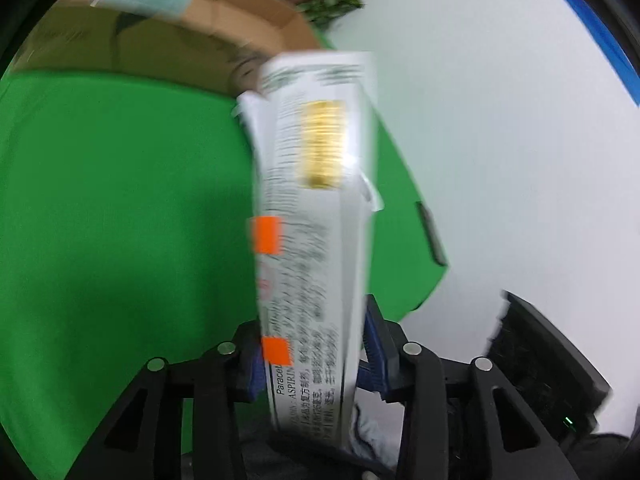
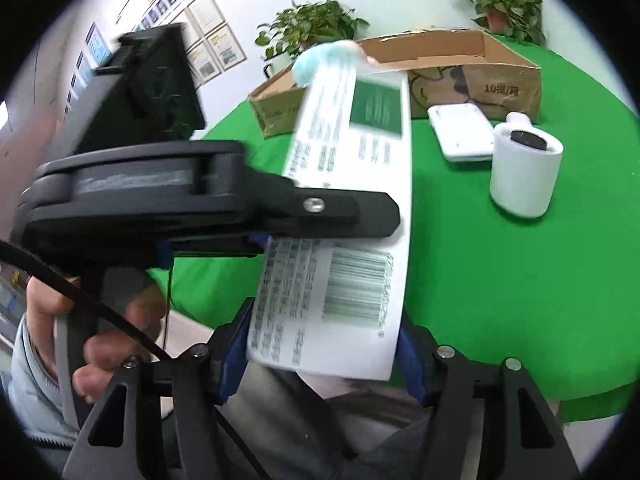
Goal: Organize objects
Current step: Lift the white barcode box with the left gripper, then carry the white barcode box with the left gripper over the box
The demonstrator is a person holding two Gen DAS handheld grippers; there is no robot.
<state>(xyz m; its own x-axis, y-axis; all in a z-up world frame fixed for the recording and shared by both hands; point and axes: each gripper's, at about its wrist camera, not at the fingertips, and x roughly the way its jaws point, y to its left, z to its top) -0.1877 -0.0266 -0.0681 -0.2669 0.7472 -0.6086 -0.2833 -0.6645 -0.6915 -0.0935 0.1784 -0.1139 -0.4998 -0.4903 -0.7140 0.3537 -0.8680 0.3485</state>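
Note:
A white medicine box (image 1: 312, 216) with orange squares, a gold patch and printed text stands upright between my left gripper's (image 1: 316, 364) blue pads, which are shut on its lower part. In the right wrist view the same box (image 2: 352, 208) shows its barcode and a green panel, and my right gripper (image 2: 320, 356) is shut on its near end. The left gripper (image 2: 332, 236) crosses that view from the left and clamps the box's middle. The box is held above the near edge of the green table (image 2: 500, 280).
An open cardboard box (image 2: 472, 72) stands at the table's far side, with a teal object (image 2: 324, 60) by it. A white flat device (image 2: 460, 132) and a white cylinder with a black top (image 2: 524, 168) sit in front. Potted plants (image 2: 312, 28) stand behind.

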